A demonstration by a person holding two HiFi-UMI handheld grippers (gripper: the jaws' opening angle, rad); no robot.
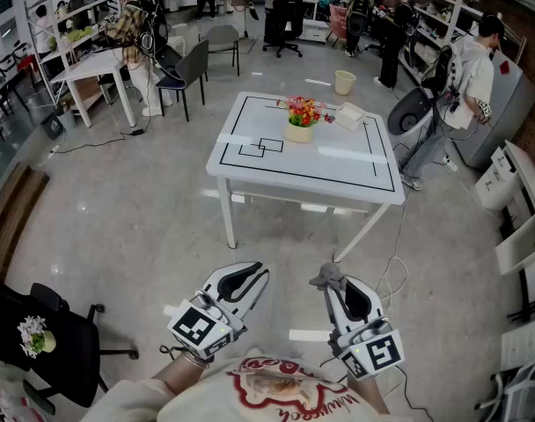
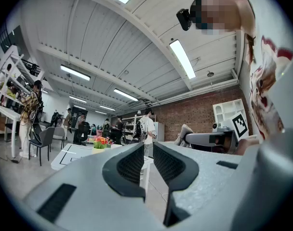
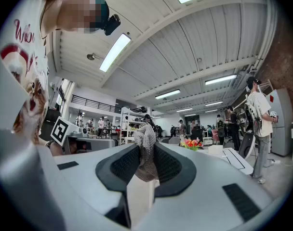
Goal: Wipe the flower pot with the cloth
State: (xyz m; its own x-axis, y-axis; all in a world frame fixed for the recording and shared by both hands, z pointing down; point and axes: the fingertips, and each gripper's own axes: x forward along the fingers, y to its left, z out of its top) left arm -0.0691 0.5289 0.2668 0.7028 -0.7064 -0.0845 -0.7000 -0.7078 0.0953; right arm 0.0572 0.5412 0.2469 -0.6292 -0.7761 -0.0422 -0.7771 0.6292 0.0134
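Head view: flower pot [image 1: 298, 132] sits on the far table [image 1: 355, 167], well beyond both tongs, roughly midway between them. Right tongs [image 1: 334, 287] clamp the cloth [image 1: 325, 277]; left tongs [image 1: 255, 276] are closed, empty.

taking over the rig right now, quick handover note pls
Left gripper: shut, empty, held level.
Right gripper: shut on the cloth, held level.
Pot: with flowers in it, standing on the white table some way ahead, next to a white box. It is probably out of reach from here.
Done: cloth is gripped.
Left: step up to the table and wipe the pot. No wiping has started.
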